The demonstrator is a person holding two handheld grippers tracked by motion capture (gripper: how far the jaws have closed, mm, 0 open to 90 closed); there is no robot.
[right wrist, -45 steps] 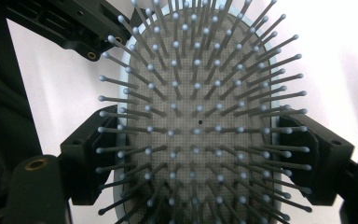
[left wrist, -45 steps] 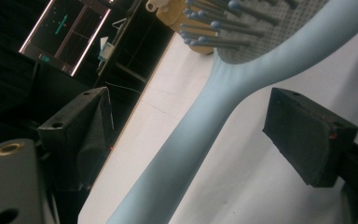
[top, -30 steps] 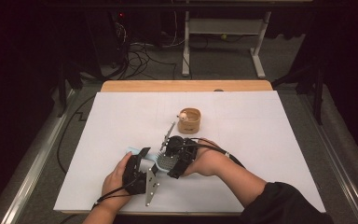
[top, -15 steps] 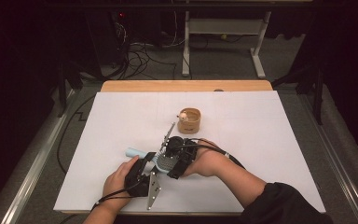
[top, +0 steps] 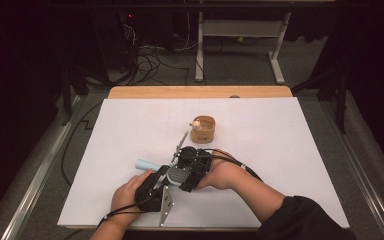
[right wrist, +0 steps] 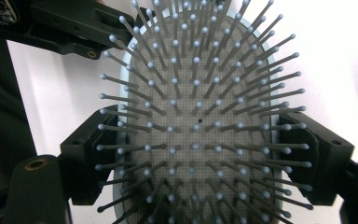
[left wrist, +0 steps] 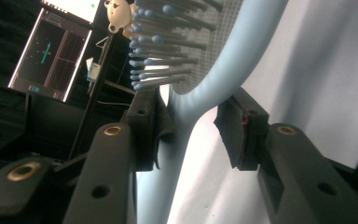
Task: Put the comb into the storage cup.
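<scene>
The right gripper [right wrist: 196,154] clamps the hairbrush [right wrist: 196,116] head while the left gripper [left wrist: 191,130], at its seven o'clock, has just been narrowing around the handle, pads not yet pressing; next, likely, a firm pinch.

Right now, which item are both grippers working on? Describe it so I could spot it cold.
On the white table cover, look near the front edge, just in front of the small round wooden cup. Between the two hands lies a pale blue hairbrush, its handle sticking out leftward. Its grey pad of ball-tipped bristles sets it apart.
</scene>
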